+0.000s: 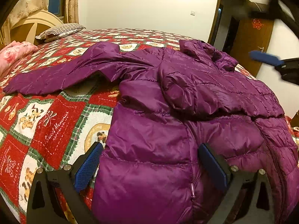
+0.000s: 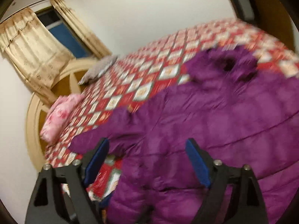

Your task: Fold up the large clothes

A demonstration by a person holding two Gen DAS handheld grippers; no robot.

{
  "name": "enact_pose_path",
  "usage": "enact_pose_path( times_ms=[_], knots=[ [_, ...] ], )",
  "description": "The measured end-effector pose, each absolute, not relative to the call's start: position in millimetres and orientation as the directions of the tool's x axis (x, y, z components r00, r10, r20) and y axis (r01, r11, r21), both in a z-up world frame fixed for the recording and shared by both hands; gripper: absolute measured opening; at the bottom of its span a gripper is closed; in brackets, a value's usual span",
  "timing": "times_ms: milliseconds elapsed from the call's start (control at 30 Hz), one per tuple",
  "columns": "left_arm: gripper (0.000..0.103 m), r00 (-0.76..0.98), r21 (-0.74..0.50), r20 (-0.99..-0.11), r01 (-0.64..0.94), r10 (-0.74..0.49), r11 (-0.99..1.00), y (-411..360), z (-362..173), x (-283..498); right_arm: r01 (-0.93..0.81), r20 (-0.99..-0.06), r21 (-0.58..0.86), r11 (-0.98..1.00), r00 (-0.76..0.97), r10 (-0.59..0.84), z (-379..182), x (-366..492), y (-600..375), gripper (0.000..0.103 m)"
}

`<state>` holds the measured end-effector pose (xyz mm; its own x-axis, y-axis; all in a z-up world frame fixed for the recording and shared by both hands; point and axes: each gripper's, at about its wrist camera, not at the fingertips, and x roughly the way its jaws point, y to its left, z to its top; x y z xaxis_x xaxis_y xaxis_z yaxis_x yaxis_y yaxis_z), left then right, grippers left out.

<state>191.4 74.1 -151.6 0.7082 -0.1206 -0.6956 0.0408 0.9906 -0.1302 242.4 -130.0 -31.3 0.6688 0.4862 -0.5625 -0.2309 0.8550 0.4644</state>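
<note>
Purple puffer jacket [image 1: 186,97] lies spread across the bed [image 1: 56,112], collar toward the far side, hem hanging off the near edge toward me. One sleeve [image 1: 56,76] is stretched out flat over the quilt; the other sleeve [image 1: 205,91] is already laid across the chest. My left tool [image 1: 149,149] is spread wide, fingers straddling the lower panel near the hem, nothing pinched that I can see. My right tool [image 2: 147,147] is also apart, hovering over the jacket body; its view is smeared with motion blur, so I cannot judge how close it is to the fabric. From the left wrist camera one blue finger of the right tool shows at the right edge, clear of the garment. Risks as I read them: the shell looks slick and puffy, so a shallow pinch may catch only the top layer and the fold would drag crooked or slip out. The overhanging hem adds weight toward the floor; lifting one side carelessly could pull the whole jacket off the edge. The folded sleeve sits loose and may slide off when the body is moved. Closing the right tool while the view is this blurred risks grabbing the quilt along with the jacket.
</note>
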Motion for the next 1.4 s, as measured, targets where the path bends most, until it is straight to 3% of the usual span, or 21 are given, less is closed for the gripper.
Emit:
enact_pose_path(
  times_ms=[33,67,167,267,400,533,633,667,800,867,1033,1233,1400],
  knots=[
    [0.102,0.702,-0.124,-0.702,0.044,-0.119,0.991,73.7,-149.0,190.9,-0.203,-0.580,0.397,0.895,0.700,0.416,-26.0,237.7,-137.7,0.055],
    [0.102,0.695,-0.124,-0.708,0.055,-0.127,0.991,73.8,-145.7,191.0,-0.167,-0.604,0.330,0.929,0.719,0.344,-24.2,235.7,-144.3,0.048],
    [0.102,0.710,-0.183,-0.677,0.090,-0.192,0.979,77.4,-121.1,184.7,-0.058,-0.655,0.202,0.978,0.734,0.179,-31.0,233.6,-178.6,0.047],
    [0.102,0.753,-0.184,-0.635,0.070,-0.173,0.981,75.5,-88.4,194.5,0.046,-0.682,0.112,0.993,0.730,0.043,-46.1,238.6,-210.5,0.047],
    [0.102,0.758,-0.087,-0.652,-0.040,-0.026,0.995,61.7,-75.2,240.2,0.114,-0.737,0.092,0.989,0.676,-0.009,-76.5,247.1,-233.9,0.047],
    [0.102,0.720,0.063,-0.682,-0.114,0.127,0.991,43.3,-111.2,282.4,0.135,-0.794,0.121,0.984,0.608,0.014,-111.6,244.3,-241.5,0.048],
    [0.102,0.647,0.137,-0.746,-0.084,0.158,0.987,32.8,-143.5,299.3,0.114,-0.766,0.107,0.988,0.643,0.009,-115.8,235.7,-238.2,0.056],
    [0.102,0.647,0.122,-0.748,-0.080,0.144,0.989,34.3,-142.2,300.1,0.104,-0.765,0.108,0.989,0.644,0.016,-114.8,237.2,-235.0,0.064],
    [0.102,0.659,0.049,-0.747,-0.081,0.091,0.995,54.8,-131.3,294.6,0.075,-0.763,0.098,0.992,0.646,0.026,-116.5,237.7,-231.2,0.076],
    [0.102,0.710,-0.016,-0.698,-0.146,0.094,0.989,80.0,-114.0,279.0,0.072,-0.763,0.081,0.994,0.647,0.016,-117.9,238.6,-227.9,0.082],
    [0.102,0.758,-0.170,-0.615,-0.398,0.218,0.902,189.0,-76.3,259.2,0.073,-0.761,0.083,0.994,0.649,0.016,-120.8,238.7,-227.7,0.086],
    [0.102,0.593,-0.211,-0.673,-0.726,0.441,0.655,316.1,-89.6,270.8,0.070,-0.764,0.063,0.996,0.646,0.003,-121.4,240.7,-224.2,0.088],
    [0.102,0.521,-0.288,-0.778,-0.793,0.351,0.537,373.8,-125.9,286.9,0.072,-0.767,0.046,0.996,0.642,-0.011,-123.0,241.8,-221.6,0.089]
  ],
)
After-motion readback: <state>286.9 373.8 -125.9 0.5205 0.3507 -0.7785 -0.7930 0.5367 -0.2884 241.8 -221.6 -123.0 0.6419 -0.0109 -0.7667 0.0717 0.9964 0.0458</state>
